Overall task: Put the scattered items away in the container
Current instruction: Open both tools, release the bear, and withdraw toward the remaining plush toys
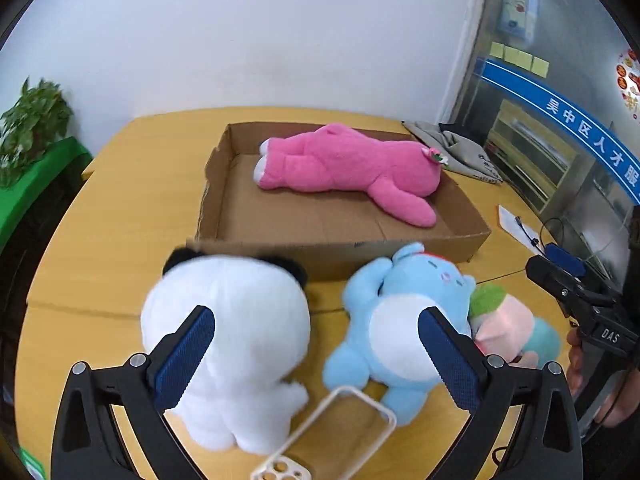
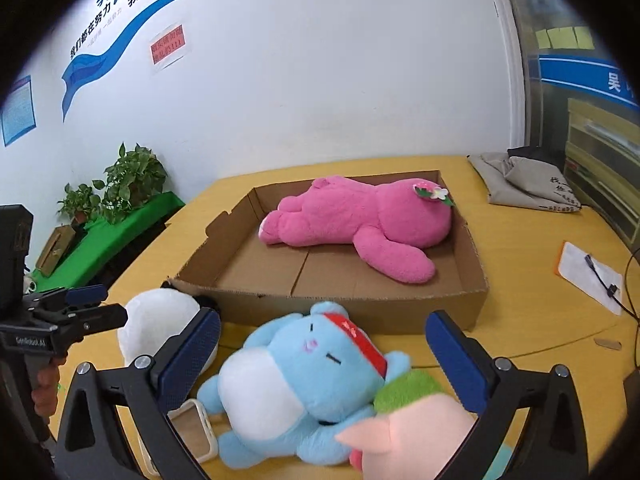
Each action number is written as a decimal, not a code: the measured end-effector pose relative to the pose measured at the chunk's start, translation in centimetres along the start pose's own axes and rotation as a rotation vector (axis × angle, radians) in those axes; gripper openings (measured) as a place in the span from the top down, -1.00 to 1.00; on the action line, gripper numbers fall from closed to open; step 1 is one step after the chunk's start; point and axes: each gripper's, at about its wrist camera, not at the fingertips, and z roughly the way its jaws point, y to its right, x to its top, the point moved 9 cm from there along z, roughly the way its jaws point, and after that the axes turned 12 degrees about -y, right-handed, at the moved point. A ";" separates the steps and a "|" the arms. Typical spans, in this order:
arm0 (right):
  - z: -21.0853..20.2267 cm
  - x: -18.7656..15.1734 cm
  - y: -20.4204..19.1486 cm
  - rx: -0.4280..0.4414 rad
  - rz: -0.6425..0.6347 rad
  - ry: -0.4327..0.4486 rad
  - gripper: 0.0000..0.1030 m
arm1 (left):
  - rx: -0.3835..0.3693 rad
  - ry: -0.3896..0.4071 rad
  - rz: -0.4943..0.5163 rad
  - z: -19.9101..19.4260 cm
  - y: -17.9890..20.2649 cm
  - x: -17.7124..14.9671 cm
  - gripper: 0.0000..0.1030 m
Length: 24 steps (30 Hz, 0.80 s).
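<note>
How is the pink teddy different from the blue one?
The pink plush lies inside the cardboard box; the blue plush lies outside it on the table. Pink is one colour; blue has a white belly and red headband. Both are soft toys lying down.

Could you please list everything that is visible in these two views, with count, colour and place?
shallow cardboard box: one, brown, mid-table.
pink plush bear: one, pink, lying in the box.
white plush panda: one, white with black ears, before the box, left.
blue plush toy: one, light blue, red headband, before the box.
pink-and-green plush: one, beside the blue toy.
clear phone case: one, near edge.
folded grey cloth: one, far right.
potted plants: green, left.
left gripper: open.
right gripper: open.
</note>
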 end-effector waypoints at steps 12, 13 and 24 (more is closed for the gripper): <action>-0.8 -3.0 0.3 -0.077 -0.029 -0.019 -0.99 | -0.036 0.026 0.015 1.5 3.9 -3.0 -1.00; -0.8 -3.0 0.3 -0.083 -0.034 -0.020 -0.99 | -0.036 0.034 0.021 1.3 4.2 -2.9 -1.00; -0.5 -3.5 0.7 -0.097 -0.043 -0.027 -0.99 | -0.016 0.107 0.038 0.1 4.8 -2.4 -1.00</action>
